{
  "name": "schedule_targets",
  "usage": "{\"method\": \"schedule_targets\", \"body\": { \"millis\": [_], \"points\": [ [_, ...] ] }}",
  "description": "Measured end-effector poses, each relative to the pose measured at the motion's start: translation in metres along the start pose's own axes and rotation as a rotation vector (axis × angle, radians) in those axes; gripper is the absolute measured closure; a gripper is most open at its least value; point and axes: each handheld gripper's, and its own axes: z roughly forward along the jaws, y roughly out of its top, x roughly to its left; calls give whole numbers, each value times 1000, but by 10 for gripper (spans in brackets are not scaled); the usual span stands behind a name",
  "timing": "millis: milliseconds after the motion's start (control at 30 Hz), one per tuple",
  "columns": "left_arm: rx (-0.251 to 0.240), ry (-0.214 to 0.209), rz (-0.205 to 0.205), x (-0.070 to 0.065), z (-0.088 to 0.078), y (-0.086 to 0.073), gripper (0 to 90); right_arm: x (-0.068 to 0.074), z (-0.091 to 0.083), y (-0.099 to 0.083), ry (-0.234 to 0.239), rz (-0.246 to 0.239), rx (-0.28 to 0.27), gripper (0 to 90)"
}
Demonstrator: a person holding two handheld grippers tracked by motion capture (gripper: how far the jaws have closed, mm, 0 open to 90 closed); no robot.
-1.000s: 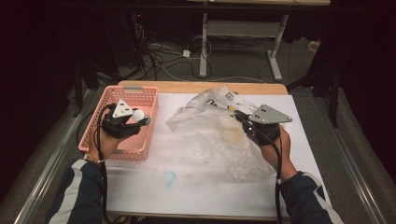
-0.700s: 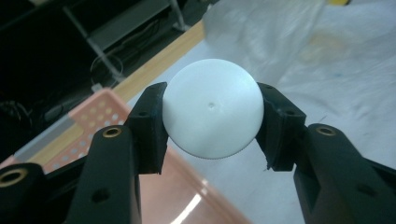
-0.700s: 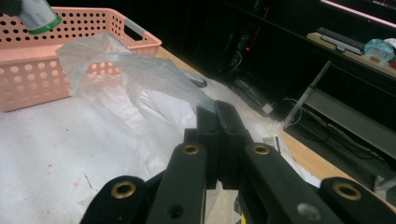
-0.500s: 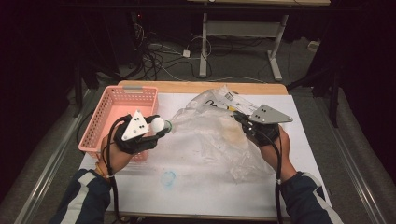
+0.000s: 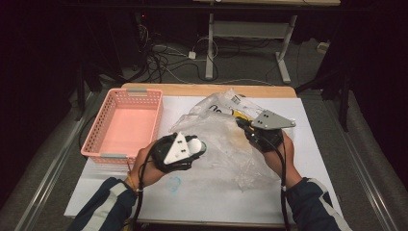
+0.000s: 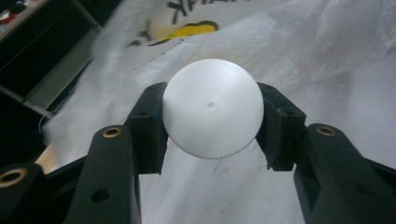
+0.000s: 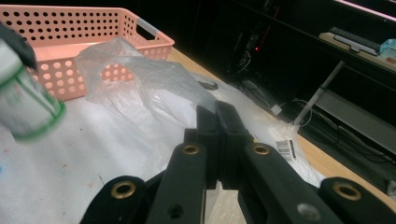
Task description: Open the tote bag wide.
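Note:
A white ball (image 6: pixel 212 114) sits squeezed between the two black jaws of my left gripper (image 6: pixel 212 119). In the high view that gripper (image 5: pixel 196 144) hangs with the ball (image 5: pixel 195 143) at the left edge of a crumpled clear plastic bag (image 5: pixel 226 137), just right of the pink basket (image 5: pixel 122 125). My right gripper (image 5: pixel 239 124) is shut on the bag's upper right part, holding a fold up. Its jaws (image 7: pixel 219 126) are pressed together with the clear film (image 7: pixel 140 88) stretching away from them.
The pink basket (image 7: pixel 93 32) looks empty and stands at the table's left. A white sheet (image 5: pixel 211 192) covers the wooden table, with a small blue mark (image 5: pixel 174 184) near the front. The bag carries yellow and black print (image 6: pixel 187 28) and a barcode label (image 7: pixel 286 149). Cables and desk legs lie beyond the far edge.
My left gripper has carried the white ball rightward from above the pink basket to the bag's edge. The right gripper has stayed put, holding the bag.

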Motion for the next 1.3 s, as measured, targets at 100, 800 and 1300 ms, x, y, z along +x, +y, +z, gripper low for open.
{"method": "schedule_targets", "body": {
  "millis": [100,800,1300],
  "points": [
    [25,-30,39,-9,24,6,486,2,1,1,7,4,-1,900],
    [74,-2,-85,-6,163,14,483,-1,4,-5,27,35,11,900],
    [-11,62,-60,-21,132,15,271,-8,6,-9,24,54,33,900]
  ]
}}
